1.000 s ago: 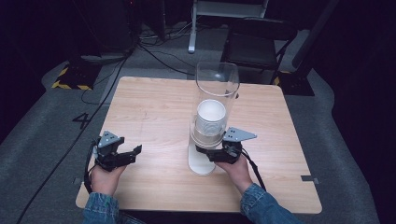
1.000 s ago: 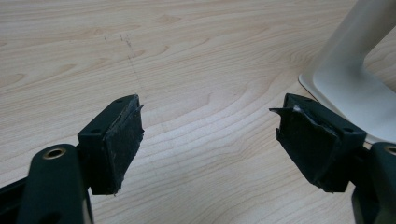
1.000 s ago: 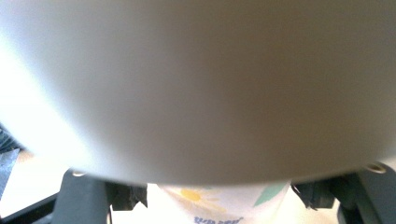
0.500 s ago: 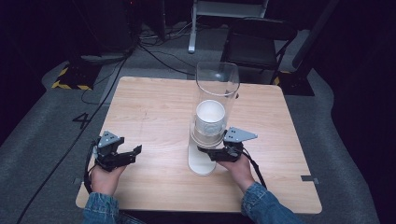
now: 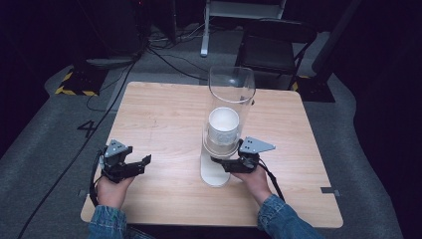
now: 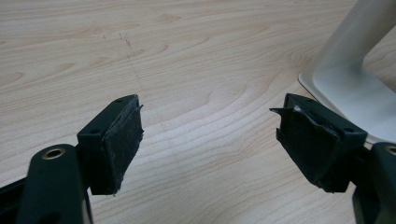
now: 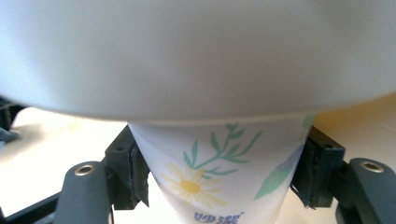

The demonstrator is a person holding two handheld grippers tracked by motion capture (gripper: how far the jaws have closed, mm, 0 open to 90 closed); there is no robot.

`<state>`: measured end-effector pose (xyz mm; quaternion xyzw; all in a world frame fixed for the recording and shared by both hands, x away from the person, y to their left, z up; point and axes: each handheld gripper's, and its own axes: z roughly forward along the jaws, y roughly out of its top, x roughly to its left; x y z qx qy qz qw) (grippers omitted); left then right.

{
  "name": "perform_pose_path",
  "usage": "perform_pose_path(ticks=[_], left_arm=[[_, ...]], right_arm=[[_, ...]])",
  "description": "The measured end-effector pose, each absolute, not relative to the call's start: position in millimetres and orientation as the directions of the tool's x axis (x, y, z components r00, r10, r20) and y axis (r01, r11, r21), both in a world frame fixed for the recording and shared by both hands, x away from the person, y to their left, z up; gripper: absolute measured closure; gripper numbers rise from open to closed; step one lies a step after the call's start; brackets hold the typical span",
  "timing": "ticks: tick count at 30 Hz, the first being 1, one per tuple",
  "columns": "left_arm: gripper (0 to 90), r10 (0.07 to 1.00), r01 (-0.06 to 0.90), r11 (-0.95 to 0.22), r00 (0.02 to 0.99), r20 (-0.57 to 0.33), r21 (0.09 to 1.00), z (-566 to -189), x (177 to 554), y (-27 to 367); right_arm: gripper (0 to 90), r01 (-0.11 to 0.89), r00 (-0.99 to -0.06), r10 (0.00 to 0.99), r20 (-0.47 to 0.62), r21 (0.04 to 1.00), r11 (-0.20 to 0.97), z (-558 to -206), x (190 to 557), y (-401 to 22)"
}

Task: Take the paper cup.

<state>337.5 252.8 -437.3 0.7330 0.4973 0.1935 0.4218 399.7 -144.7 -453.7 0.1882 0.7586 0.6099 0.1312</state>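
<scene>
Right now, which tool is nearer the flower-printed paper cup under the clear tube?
The right tool: its jaws clamp the flower-printed paper cup from both sides. The left tool hovers open over the table, well off to the cup's left.

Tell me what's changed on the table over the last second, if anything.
Nothing has visibly moved. The right gripper has its jaws on either side of the flowered paper cup hanging below the clear dispenser tube, as before. The left gripper rests open over the bare table, beside the white stand.
</scene>
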Motion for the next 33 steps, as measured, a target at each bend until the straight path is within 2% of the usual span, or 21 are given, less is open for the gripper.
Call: perform_pose_path(ticks=[4, 33], left_arm=[[22.2, 0.893, 0.567, -0.148, 0.429, -0.137, 0.811, -437.4, 337.6, 252.2], [22.2, 0.892, 0.567, -0.151, 0.431, -0.135, 0.81, -437.7, 338.3, 251.6]], right_arm=[[32.4, 0.156, -0.901, 0.428, 0.075, 0.975, 0.158, -454.2, 398.5, -142.6], [32.8, 0.207, -0.902, 0.406, 0.147, 0.972, 0.107, -460.2, 396.4, -140.7]])
